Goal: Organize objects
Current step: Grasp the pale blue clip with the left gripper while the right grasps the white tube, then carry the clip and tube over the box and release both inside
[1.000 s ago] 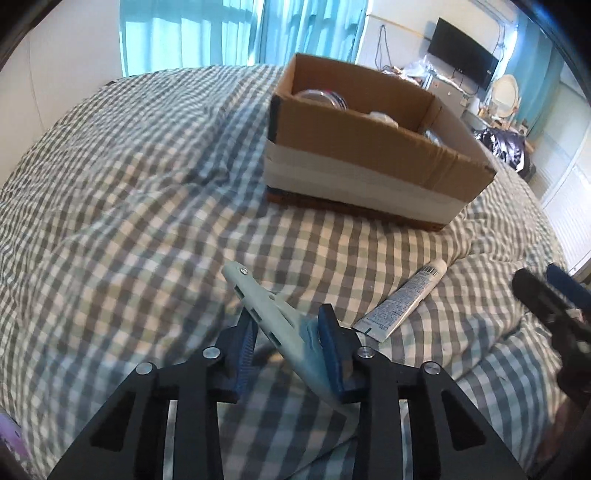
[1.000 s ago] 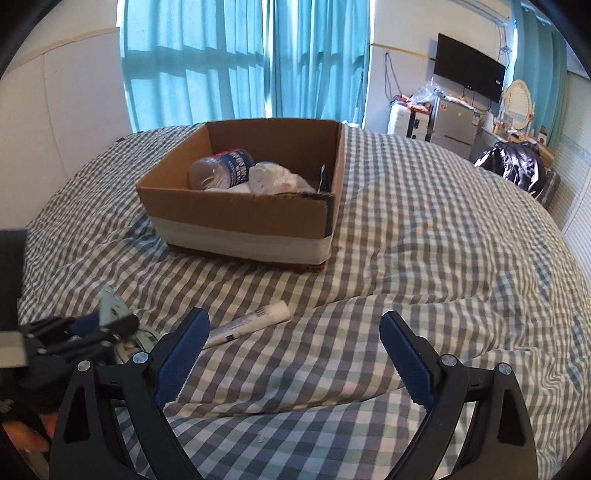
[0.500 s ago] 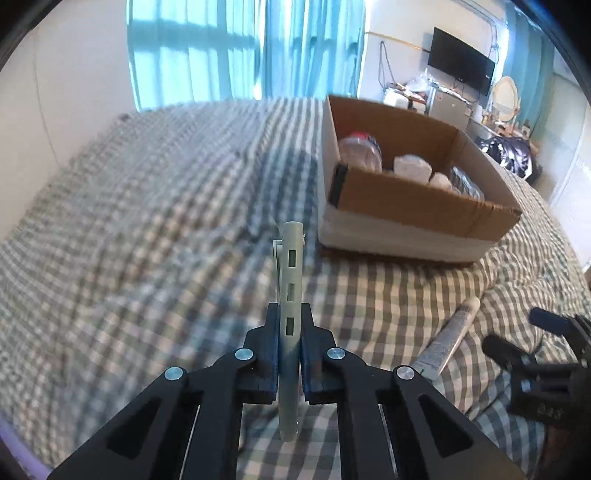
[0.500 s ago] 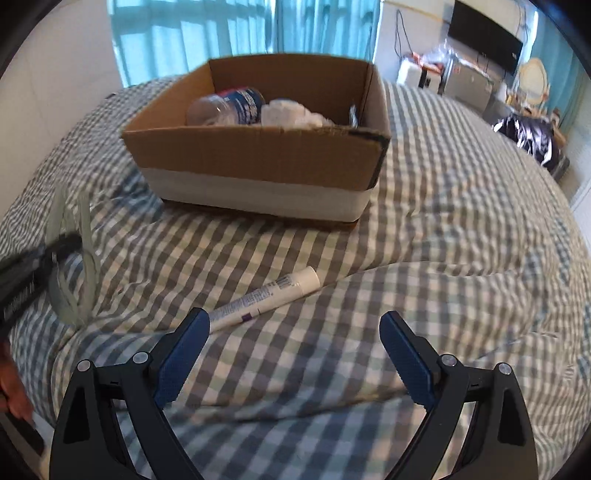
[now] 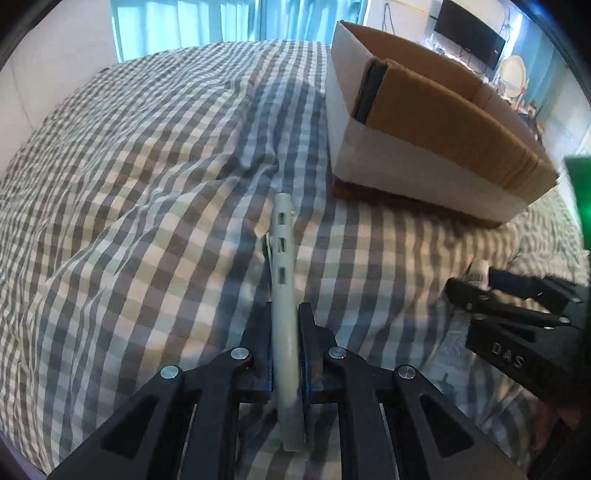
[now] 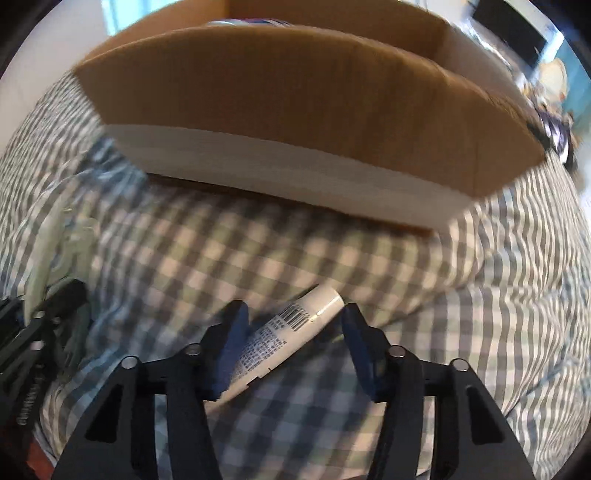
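Tube [image 6: 291, 338] lies on the bed [image 6: 480, 332] before the box [image 6: 295, 110], between the closing right gripper [image 6: 291, 343], apparently untouched. Skewed, it may slip. Left gripper [image 5: 283, 347] clamps a clip [image 5: 282, 280]

Home bedroom. Work surface is a bed [image 5: 147, 184] under a grey-and-white checked cover, rumpled into soft folds. Teal curtains [image 5: 207, 18] hang over a bright window behind it, plain white wall to the left. Far right corner: wall-mounted flat TV [image 5: 469, 33], a round mirror [image 5: 513, 72] below it, household clutter on a unit nearby. Open cardboard box [image 5: 443, 122] sits on the bedding.
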`<state>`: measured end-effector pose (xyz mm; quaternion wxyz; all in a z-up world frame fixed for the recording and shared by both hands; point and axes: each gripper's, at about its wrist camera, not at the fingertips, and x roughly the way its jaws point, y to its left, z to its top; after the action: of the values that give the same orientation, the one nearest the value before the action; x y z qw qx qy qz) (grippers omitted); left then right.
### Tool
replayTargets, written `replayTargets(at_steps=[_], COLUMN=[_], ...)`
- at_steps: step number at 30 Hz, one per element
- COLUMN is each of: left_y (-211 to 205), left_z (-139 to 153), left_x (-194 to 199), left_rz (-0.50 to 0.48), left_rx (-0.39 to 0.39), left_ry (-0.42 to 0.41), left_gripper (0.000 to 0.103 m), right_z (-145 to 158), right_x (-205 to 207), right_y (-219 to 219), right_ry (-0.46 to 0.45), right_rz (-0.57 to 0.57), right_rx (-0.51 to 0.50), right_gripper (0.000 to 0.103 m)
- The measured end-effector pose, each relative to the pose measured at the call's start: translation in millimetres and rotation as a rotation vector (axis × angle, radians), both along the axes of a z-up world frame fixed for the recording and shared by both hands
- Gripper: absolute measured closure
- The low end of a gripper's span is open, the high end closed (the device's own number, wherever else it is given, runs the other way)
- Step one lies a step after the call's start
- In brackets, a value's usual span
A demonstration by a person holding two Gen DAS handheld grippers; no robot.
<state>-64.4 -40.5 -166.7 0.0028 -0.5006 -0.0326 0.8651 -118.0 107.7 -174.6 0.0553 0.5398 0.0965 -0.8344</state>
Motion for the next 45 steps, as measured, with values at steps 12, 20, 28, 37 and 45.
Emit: replayTargets(at_steps=[12, 20, 28, 37, 45], left_y=[-6, -1, 0, 17, 32], left_z=[35, 52, 103, 174, 228], left_x=[39, 67, 87, 85, 41], left_rz=[0.026, 0.017, 0.011, -0.05, -0.089], left_rx=[0.009, 0.014, 0.031, 0.053, 0.059], left_ry=[0.14, 0.152, 0.228, 0.322, 0.395], left_gripper=[0.094, 0.094, 0.095, 0.094, 0.094], right_z=[64, 116, 162, 235, 292], right_x=[48, 79, 104, 128, 103], right_y=[21, 26, 43, 58, 71], right_ry=[0.198, 0.342, 0.427, 0.538, 0.624], right_rz=[0.031, 0.041, 0.051, 0.102, 0.134], right_rx=[-0.196, -0.199, -0.223, -0.253, -0.266], right_gripper=[0.071, 0.082, 0.083, 0.083, 0.083])
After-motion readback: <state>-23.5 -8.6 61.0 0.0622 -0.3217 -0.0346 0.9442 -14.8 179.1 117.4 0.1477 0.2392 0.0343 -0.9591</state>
